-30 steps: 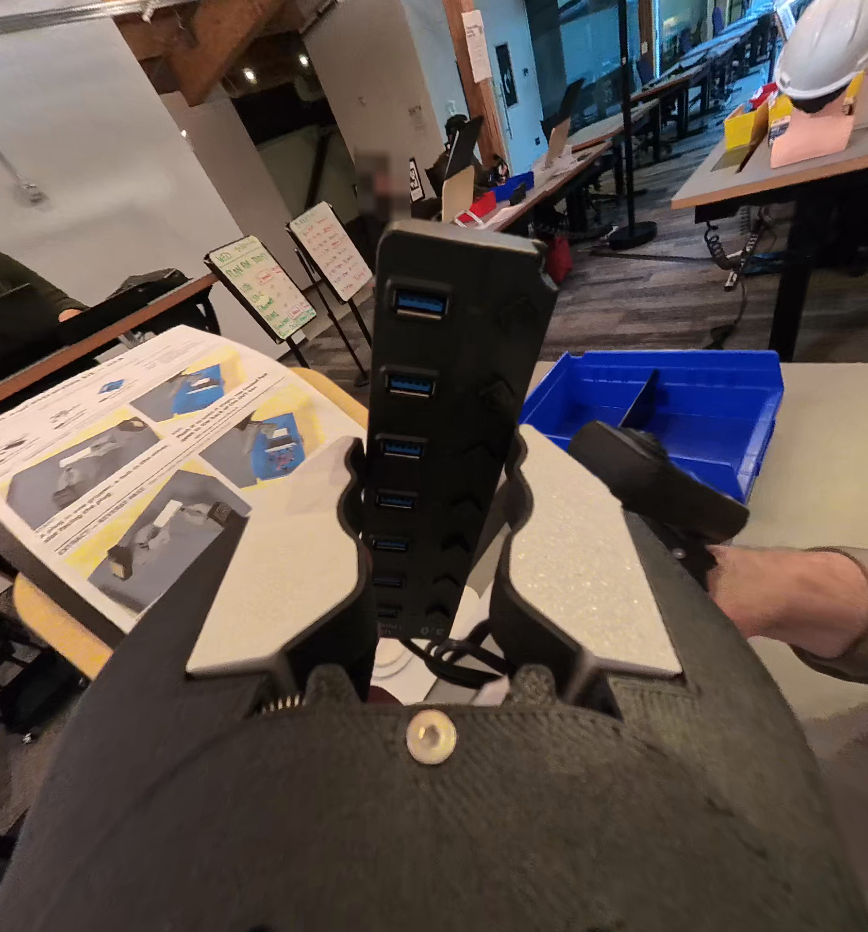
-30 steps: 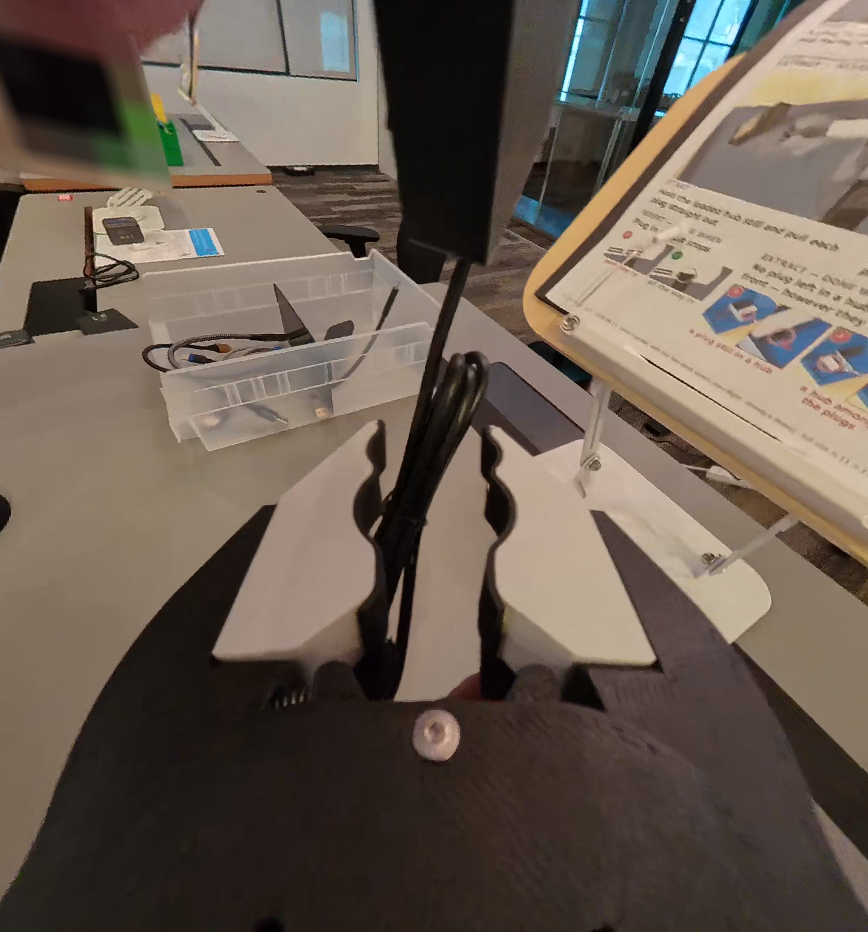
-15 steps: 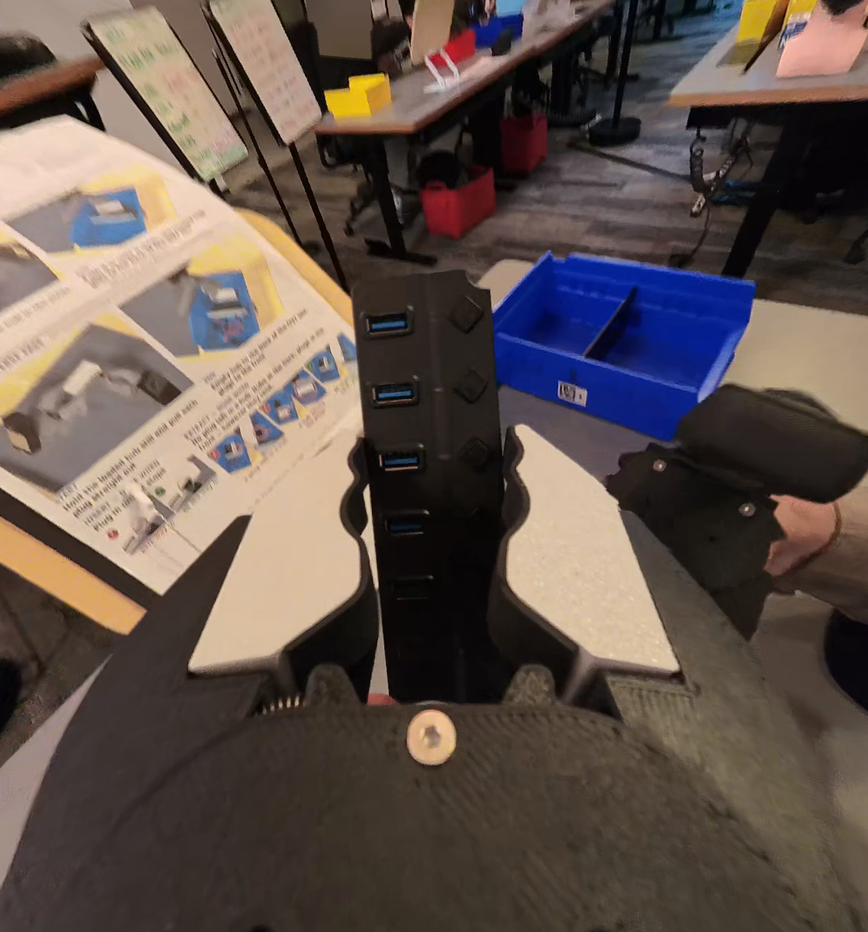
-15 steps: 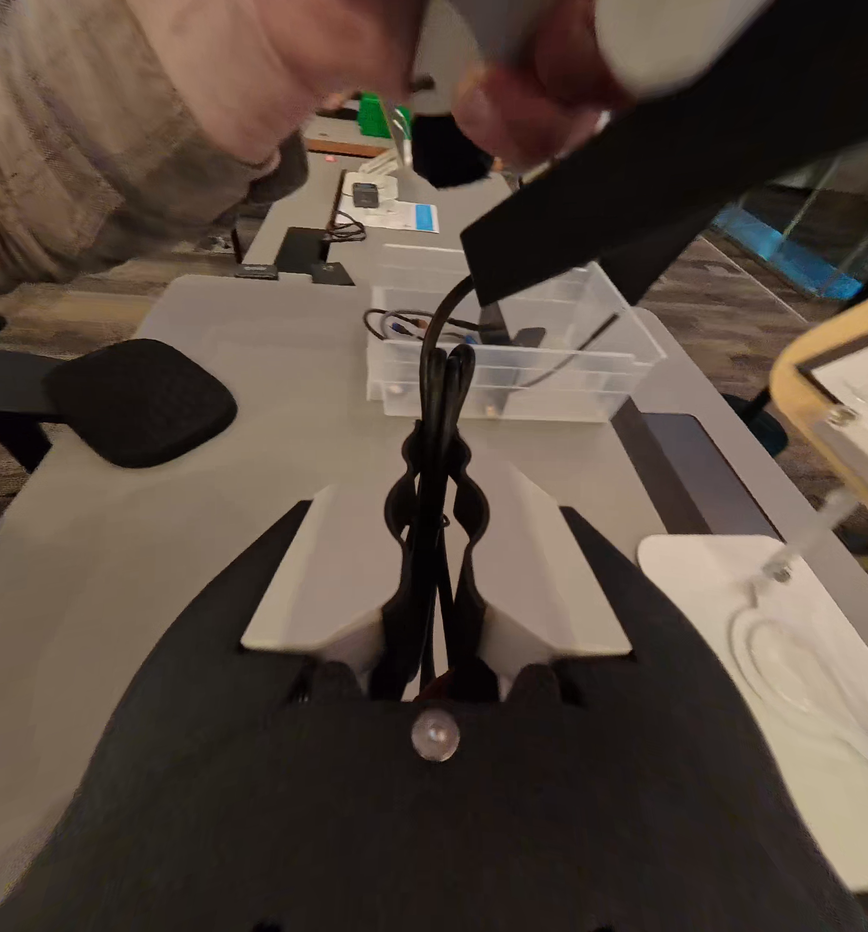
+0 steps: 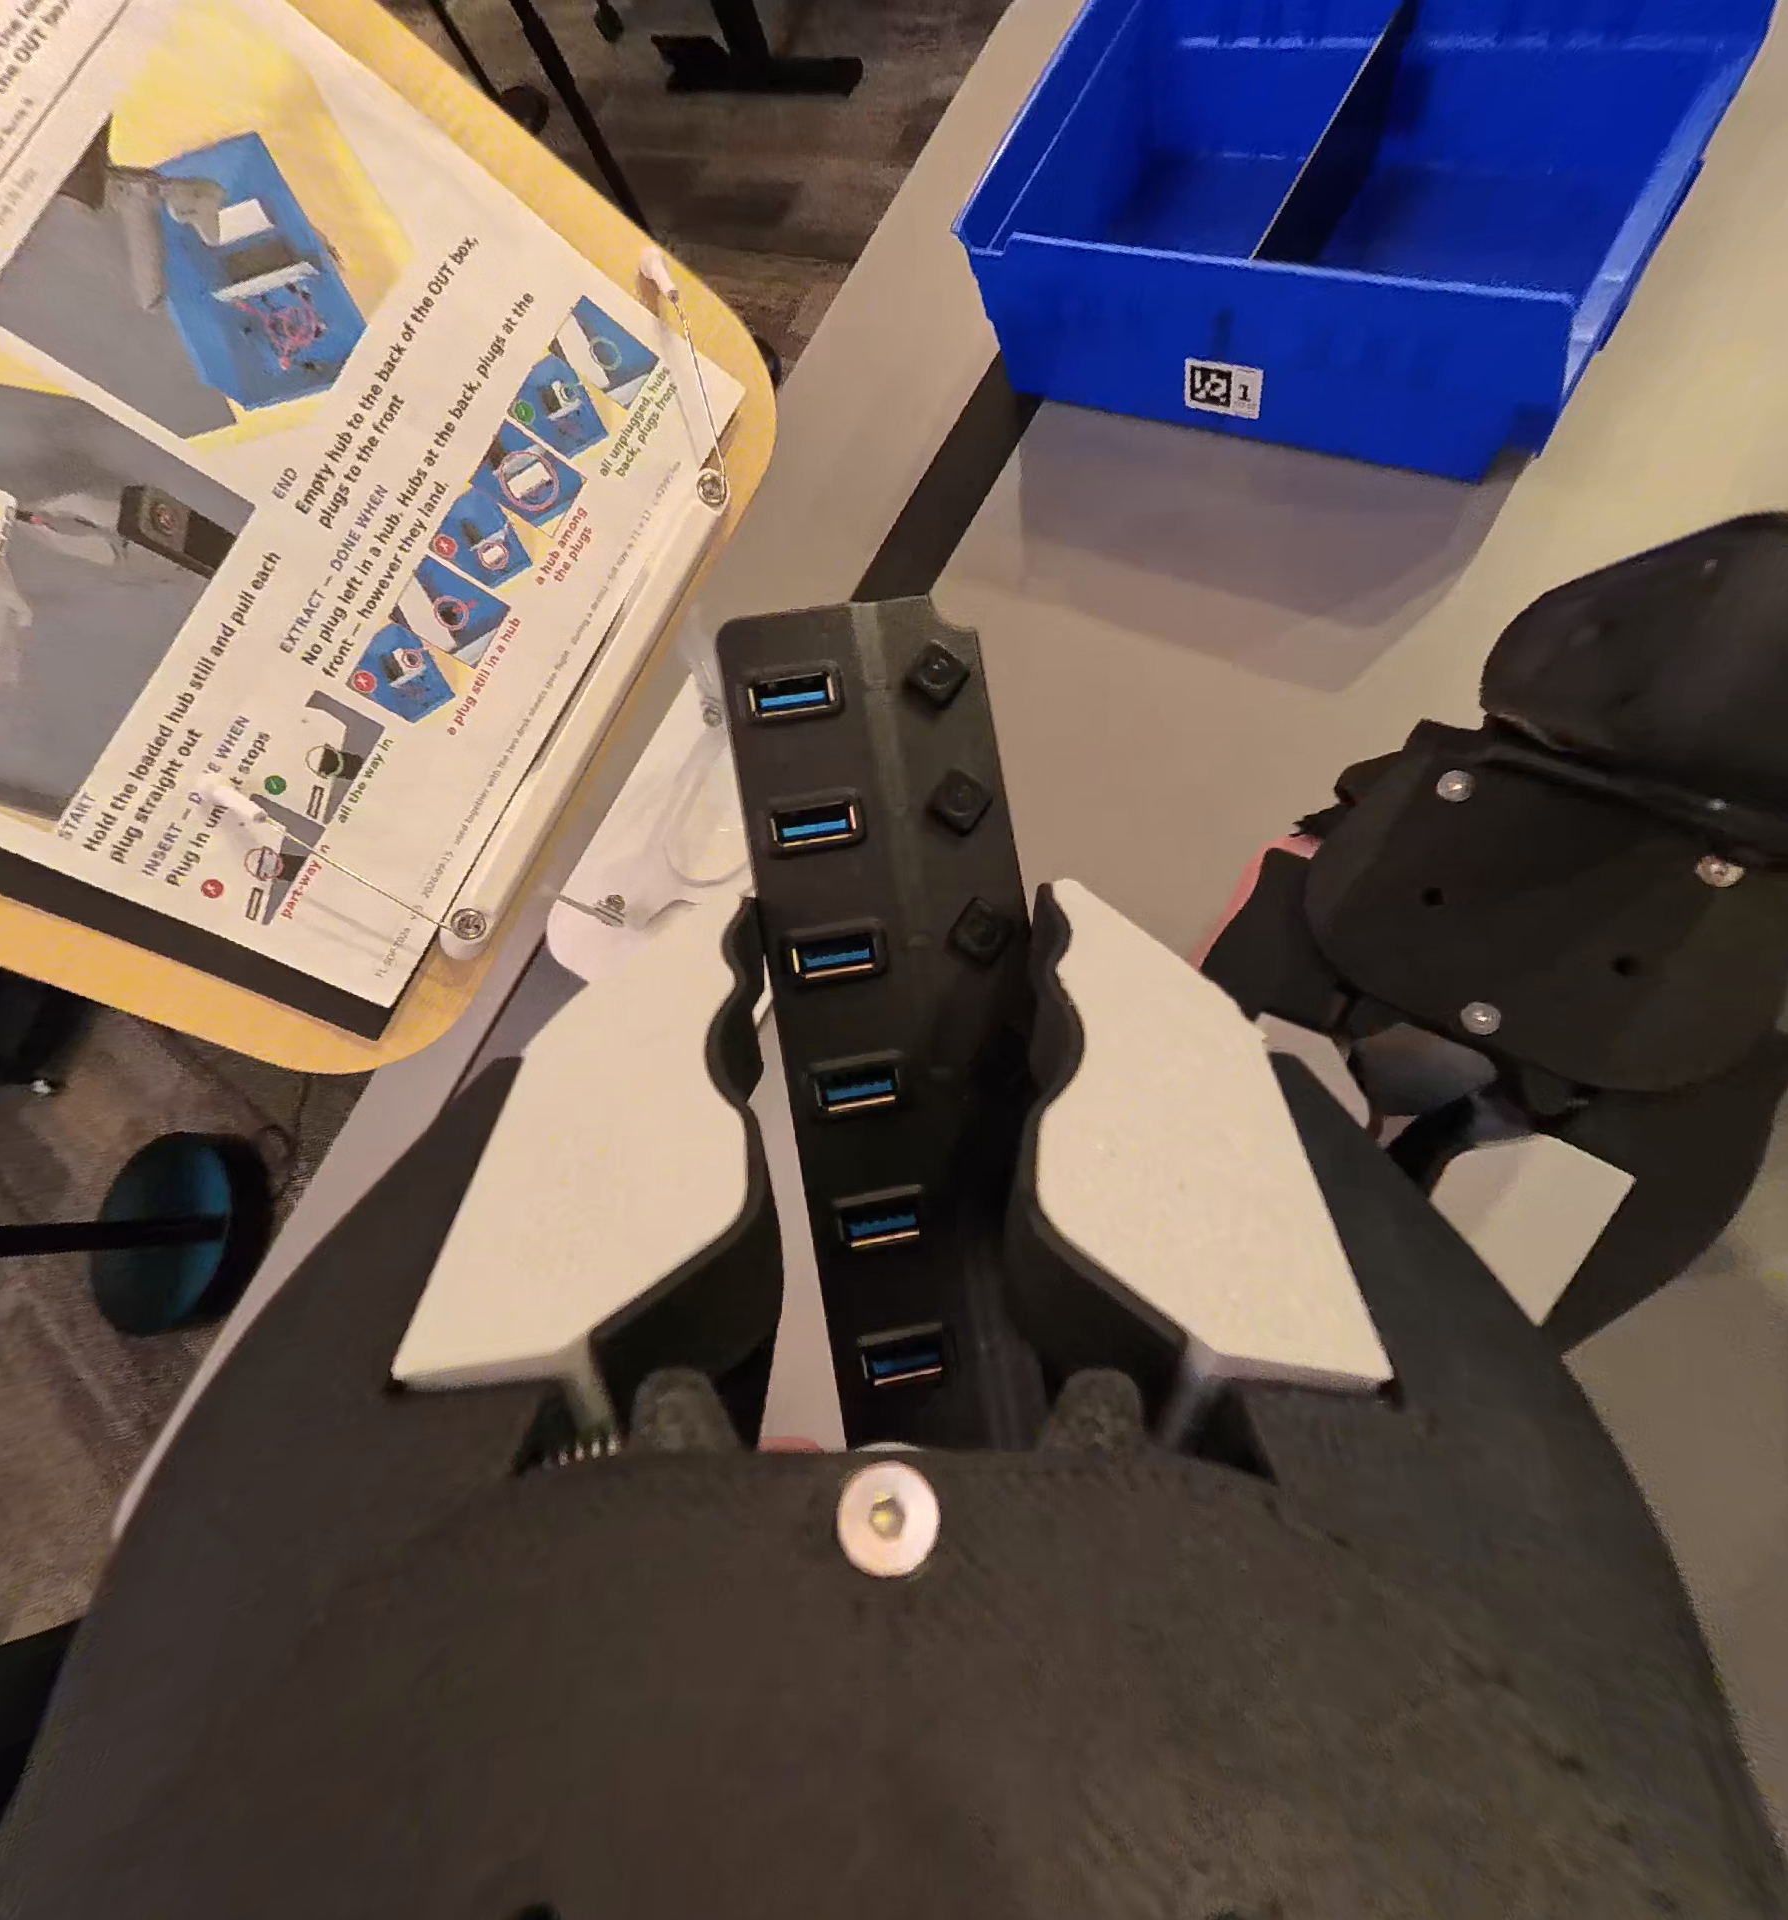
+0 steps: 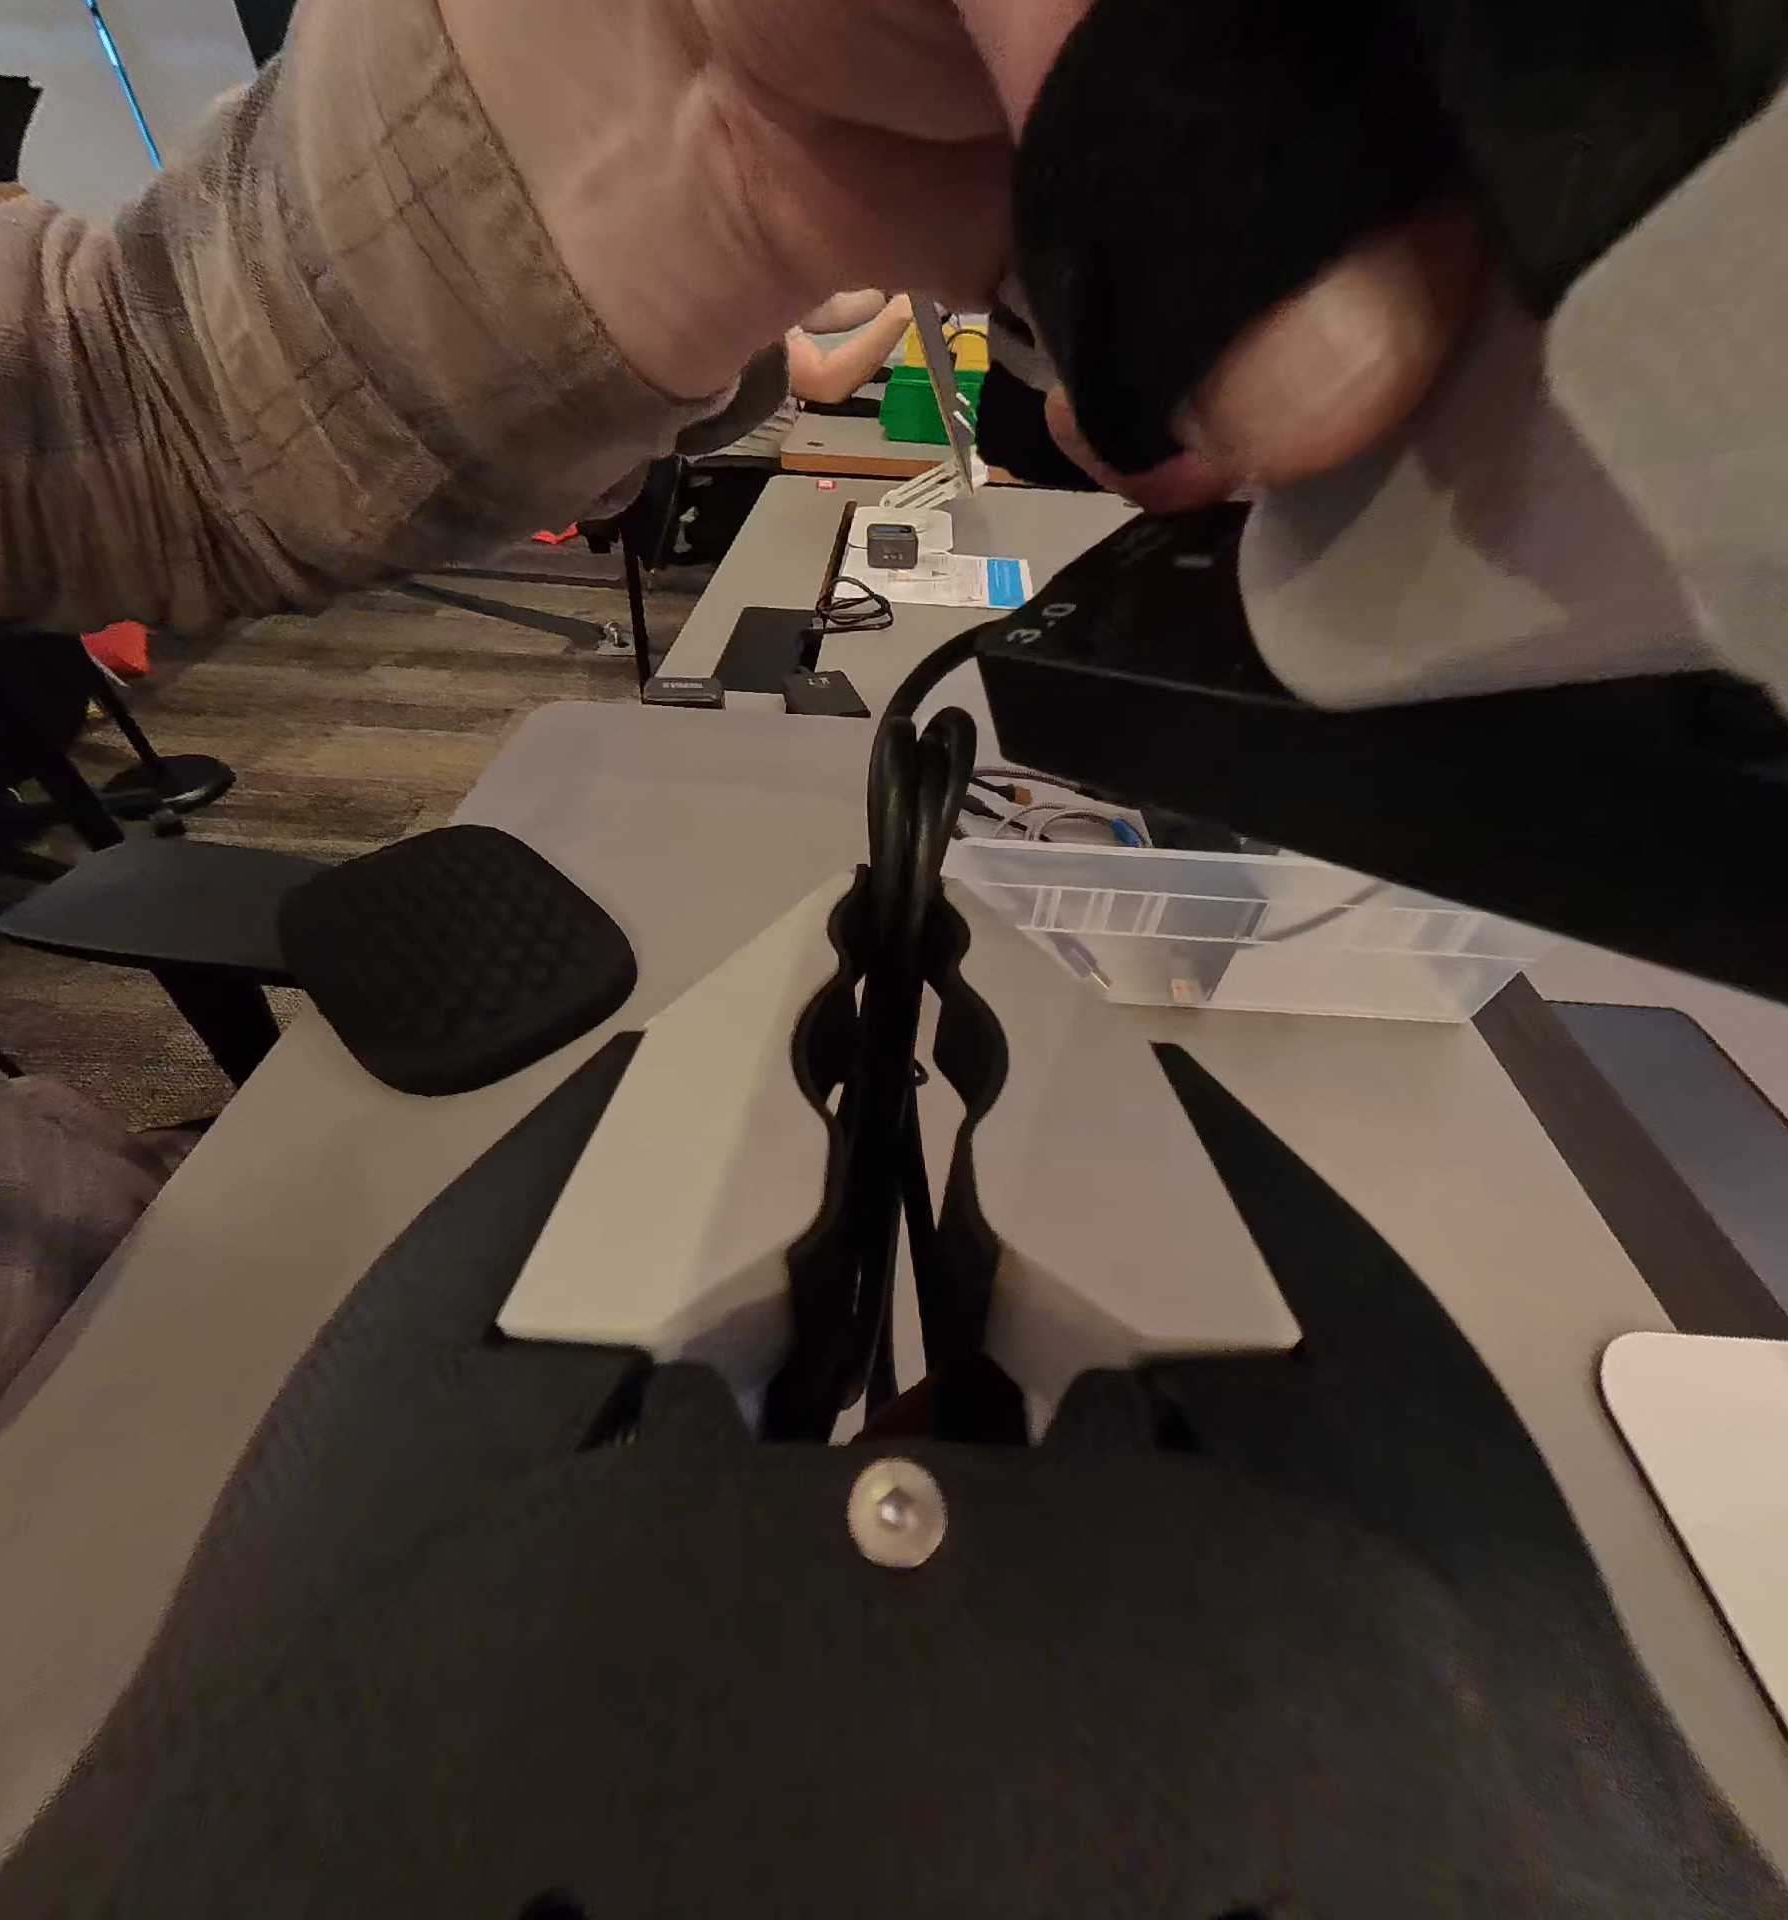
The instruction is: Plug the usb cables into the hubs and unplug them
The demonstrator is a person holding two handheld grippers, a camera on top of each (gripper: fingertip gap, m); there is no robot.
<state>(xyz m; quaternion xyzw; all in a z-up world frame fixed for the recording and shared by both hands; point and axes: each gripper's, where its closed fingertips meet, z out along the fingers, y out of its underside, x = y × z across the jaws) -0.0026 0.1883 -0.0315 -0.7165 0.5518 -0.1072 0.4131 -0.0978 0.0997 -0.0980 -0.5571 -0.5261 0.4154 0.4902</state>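
Observation:
My left gripper is shut on a long black USB hub with several blue ports, all empty, and a row of black buttons. It holds the hub above the grey table. My right gripper is shut on the hub's bundled black cable. The hub shows in the right wrist view at upper right, with the person's hand and the left gripper on it. The right gripper shows at the right of the left wrist view.
A blue divided bin stands at the table's far side. An instruction sheet on a yellow board stands to the left. A clear tray holds loose cables. A black chair armrest is at the left. A white stand base lies right. The grippers' ends are close to 15 cm from one another.
The left gripper has tipped downward with the hub, now looking at the table. The right gripper has closed on the cable bundle and swung left; the hub now lies sideways above it.

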